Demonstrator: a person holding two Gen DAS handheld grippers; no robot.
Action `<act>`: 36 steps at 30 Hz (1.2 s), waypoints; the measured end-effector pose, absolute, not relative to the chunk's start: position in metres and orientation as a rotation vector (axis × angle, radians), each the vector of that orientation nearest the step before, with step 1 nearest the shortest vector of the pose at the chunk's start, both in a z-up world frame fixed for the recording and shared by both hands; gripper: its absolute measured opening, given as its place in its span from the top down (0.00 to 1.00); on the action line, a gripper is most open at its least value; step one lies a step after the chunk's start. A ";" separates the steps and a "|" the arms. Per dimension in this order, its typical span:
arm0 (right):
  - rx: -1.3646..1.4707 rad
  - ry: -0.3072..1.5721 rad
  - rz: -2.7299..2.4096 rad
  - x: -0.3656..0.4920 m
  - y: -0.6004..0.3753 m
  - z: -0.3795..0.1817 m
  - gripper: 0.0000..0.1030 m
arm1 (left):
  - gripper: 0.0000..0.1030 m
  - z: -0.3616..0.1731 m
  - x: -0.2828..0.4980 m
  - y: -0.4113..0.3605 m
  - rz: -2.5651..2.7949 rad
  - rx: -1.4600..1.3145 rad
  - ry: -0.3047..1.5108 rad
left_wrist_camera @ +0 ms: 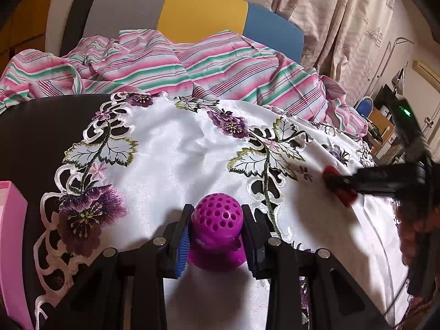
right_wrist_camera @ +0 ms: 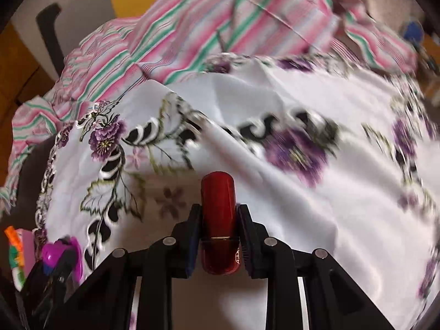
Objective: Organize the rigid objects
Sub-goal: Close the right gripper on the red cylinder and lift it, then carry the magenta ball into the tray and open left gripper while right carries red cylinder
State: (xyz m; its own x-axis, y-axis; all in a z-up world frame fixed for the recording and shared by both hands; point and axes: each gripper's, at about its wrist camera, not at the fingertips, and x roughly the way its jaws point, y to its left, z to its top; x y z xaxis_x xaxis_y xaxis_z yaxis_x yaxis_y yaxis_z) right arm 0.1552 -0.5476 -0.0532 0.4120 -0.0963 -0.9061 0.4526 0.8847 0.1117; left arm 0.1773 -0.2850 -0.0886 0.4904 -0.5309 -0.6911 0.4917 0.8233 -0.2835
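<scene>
Purple perforated dome point(left_wrist_camera: 217, 233) clamped between left gripper point(left_wrist_camera: 217, 236) pads, above white embroidered cloth point(left_wrist_camera: 170, 148). Red tube point(right_wrist_camera: 218, 220) pinched tight in right gripper point(right_wrist_camera: 218, 236), jaws fully closed on it, over same cloth.

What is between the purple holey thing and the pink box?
Nothing visible. The left gripper holds the purple holey thing over the white flowered cloth. The pink box sits at the left edge, and only bare cloth and dark tabletop show between them.
</scene>
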 end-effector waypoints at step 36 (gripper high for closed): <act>0.450 0.930 -0.349 0.102 -0.528 -0.040 0.74 | 0.68 -0.005 0.061 -0.157 -0.611 -0.055 0.762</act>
State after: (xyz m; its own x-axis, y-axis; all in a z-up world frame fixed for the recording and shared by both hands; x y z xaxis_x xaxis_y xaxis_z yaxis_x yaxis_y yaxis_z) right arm 0.1018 -0.5281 -0.0405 0.5534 -0.0949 -0.8275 0.4733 0.8533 0.2187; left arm 0.0609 -0.1567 -0.0053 0.5599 -0.5373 -0.6307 0.4989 0.8264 -0.2611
